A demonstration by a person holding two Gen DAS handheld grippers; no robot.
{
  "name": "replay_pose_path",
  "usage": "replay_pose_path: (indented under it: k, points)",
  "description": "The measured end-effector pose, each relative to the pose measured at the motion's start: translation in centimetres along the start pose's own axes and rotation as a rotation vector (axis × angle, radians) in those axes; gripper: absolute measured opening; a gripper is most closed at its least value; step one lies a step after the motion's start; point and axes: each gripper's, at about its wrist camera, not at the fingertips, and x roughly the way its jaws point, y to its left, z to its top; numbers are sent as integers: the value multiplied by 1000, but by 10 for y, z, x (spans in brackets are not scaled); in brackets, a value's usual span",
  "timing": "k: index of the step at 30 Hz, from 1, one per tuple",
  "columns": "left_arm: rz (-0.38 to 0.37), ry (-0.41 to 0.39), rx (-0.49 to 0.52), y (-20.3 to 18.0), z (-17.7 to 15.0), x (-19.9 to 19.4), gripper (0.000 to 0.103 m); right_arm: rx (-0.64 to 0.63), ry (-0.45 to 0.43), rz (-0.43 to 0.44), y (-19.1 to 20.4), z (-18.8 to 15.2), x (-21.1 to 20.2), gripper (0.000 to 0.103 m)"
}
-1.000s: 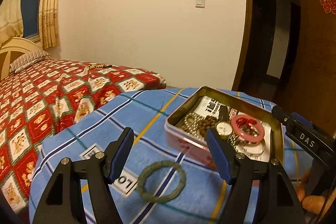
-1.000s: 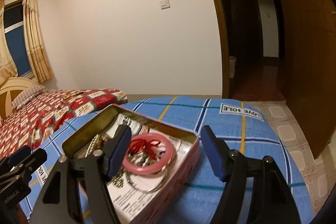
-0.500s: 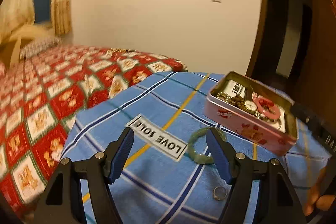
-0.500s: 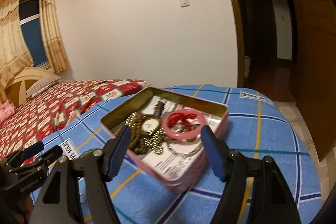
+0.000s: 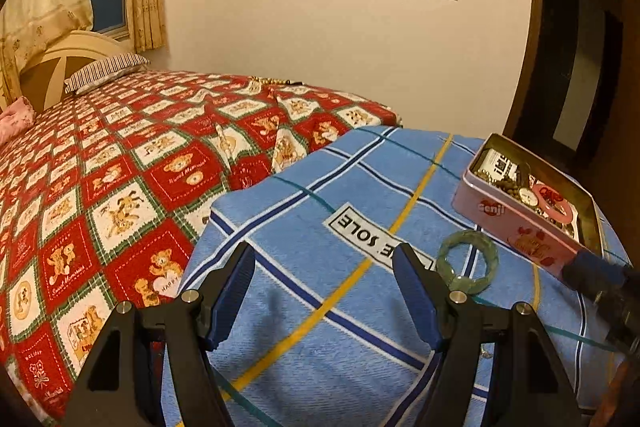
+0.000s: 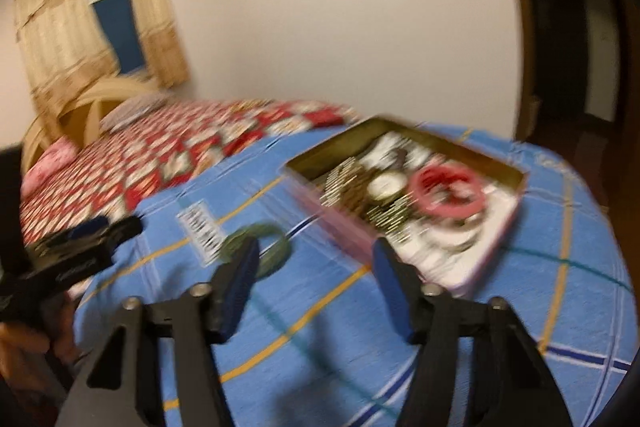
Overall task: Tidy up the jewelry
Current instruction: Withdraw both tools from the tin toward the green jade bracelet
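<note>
A green bangle (image 5: 467,263) lies on the blue cloth (image 5: 320,227), just left of the tin (image 5: 520,223). The left gripper (image 5: 324,291) hovers spread and empty; the right gripper (image 6: 316,283), also empty, is closing.

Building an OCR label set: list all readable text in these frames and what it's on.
"LOVE SOLE": white patch on the blue plaid cloth, upside down, partly hidden.
"Senji", roughly: side of the pink tin.
Red quilt: small captions, mostly too small to read.
Printed paper inside the tin: unreadable.
Right wrist view: too blurred.
</note>
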Motion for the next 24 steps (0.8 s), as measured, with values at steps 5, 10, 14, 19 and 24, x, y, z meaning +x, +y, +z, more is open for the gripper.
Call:
replay_pose_path:
  k: [5,10,14,19,24]
  points:
    - [2,13,-30,6,-1,2,71,-116,145,115,34,-15,18,48]
    - [0,8,-32,6,-1,1,71,-219,258,116,57,-25,41,41]
    - [-2,6,-22,5,-1,1,71,-242,298,112,61,-29,49,40]
    - [2,6,-17,4,-1,1,71,-271,304,119,65,-30,51,35]
    - [4,8,-12,3,-1,1,71,-280,303,122,65,-31,48,24]
